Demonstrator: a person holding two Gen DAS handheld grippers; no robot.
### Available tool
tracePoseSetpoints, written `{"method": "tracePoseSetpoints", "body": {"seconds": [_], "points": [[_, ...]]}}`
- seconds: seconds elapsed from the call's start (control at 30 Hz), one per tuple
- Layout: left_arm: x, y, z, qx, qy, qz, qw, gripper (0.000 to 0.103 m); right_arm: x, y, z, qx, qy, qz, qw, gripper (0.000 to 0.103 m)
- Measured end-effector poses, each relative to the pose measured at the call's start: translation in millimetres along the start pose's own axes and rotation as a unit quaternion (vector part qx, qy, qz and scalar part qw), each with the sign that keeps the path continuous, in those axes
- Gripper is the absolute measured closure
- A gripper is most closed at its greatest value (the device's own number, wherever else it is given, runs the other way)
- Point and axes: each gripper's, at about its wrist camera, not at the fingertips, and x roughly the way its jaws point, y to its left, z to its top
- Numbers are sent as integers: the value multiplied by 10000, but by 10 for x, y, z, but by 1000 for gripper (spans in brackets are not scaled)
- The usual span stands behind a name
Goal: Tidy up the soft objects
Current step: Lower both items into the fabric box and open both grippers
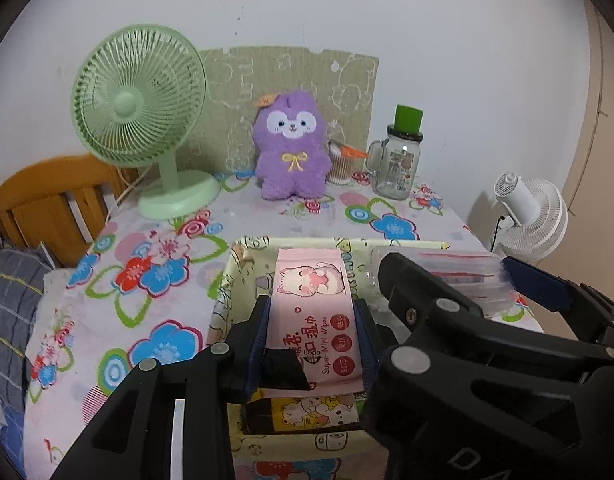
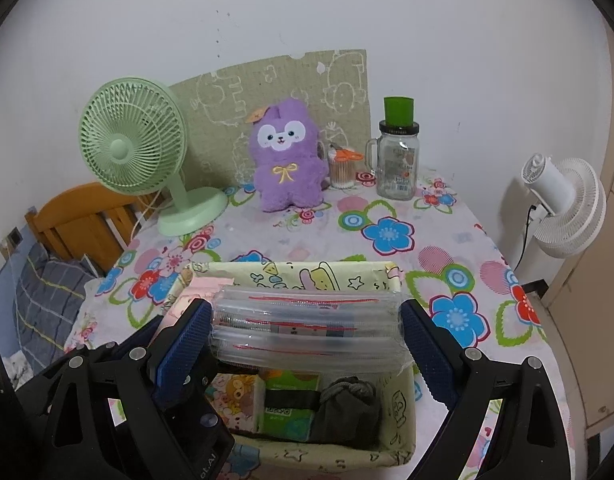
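- A fabric basket (image 2: 391, 270) with cartoon prints stands on the flowered worktop (image 2: 387, 236), near its front edge.
- Inside the basket lie a small pack with bear pictures (image 2: 237, 394), a green pack (image 2: 291, 396) with a dark band across it, and a grey drawstring pouch (image 2: 345, 404), side by side.
- The left tongs (image 1: 313, 334) are closed on a pink pack of wipes (image 1: 311, 300), a pad pressed to each long side, above the basket's left part.
- The wipes pack is flat and soft, with a cartoon cat and red dots printed on it.
- The right tongs (image 2: 307, 334) stand wide, both blue pads against the ends of a clear stack of zip bags (image 2: 307, 328), held over the basket.
- The bags are see-through with red seal lines.
- At the back of the worktop a glass jar (image 2: 397, 168) with a green cap stands empty, beside a cup of cotton swabs (image 2: 341, 172).
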Motion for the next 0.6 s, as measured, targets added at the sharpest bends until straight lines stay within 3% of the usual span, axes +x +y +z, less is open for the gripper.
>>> {"method": "tracePoseSetpoints", "body": {"seconds": [0.07,0.2,0.37,0.47,0.6], "points": [[41,6,-9,9,19,51,10000,58,41,-6,-10,14,31,25,10000,8],[86,40,-18,-9,-5,182,9998,37,112,-1,-7,-26,36,1,10000,8],[119,77,-32,26,50,224,9997,32,184,31,1,-91,76,-9,9999,8],[107,20,-56,183,60,158,9997,22,231,56,-1,-112,106,89,9998,8],[91,11,-66,203,9,176,9996,21,279,94,-14,-163,152,135,9997,7]]}}
